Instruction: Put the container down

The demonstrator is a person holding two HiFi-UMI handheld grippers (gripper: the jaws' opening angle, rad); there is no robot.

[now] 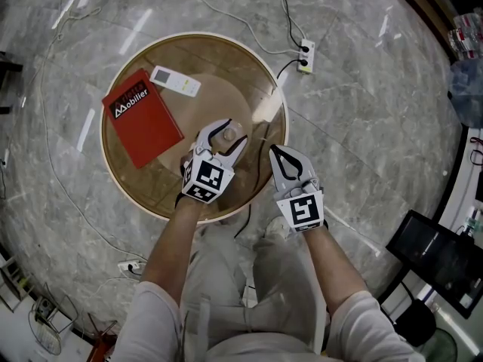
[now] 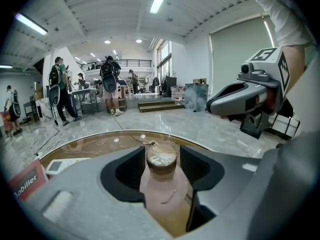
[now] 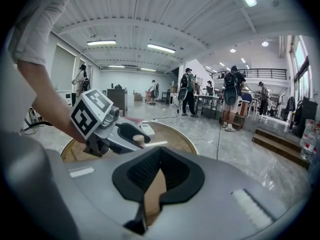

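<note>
The container [image 1: 233, 130] is a small pinkish bottle with a brown cap [image 2: 161, 157]. It stands upright on the round glass-topped table [image 1: 219, 74], near the front right edge. My left gripper [image 1: 226, 136] is open, its jaws on either side of the bottle with a small gap at the cap. In the left gripper view the bottle [image 2: 162, 184] fills the space between the dark pads. My right gripper [image 1: 277, 152] is shut and holds nothing; it hovers over the table's right rim, just right of the bottle. The right gripper view shows the left gripper [image 3: 131, 134] with the bottle cap [image 3: 138, 139].
A red book [image 1: 141, 117] and a white remote [image 1: 175, 81] lie on the table's left half. A power strip [image 1: 306, 56] and cables lie on the marble floor behind the table. Several people stand far off in the hall.
</note>
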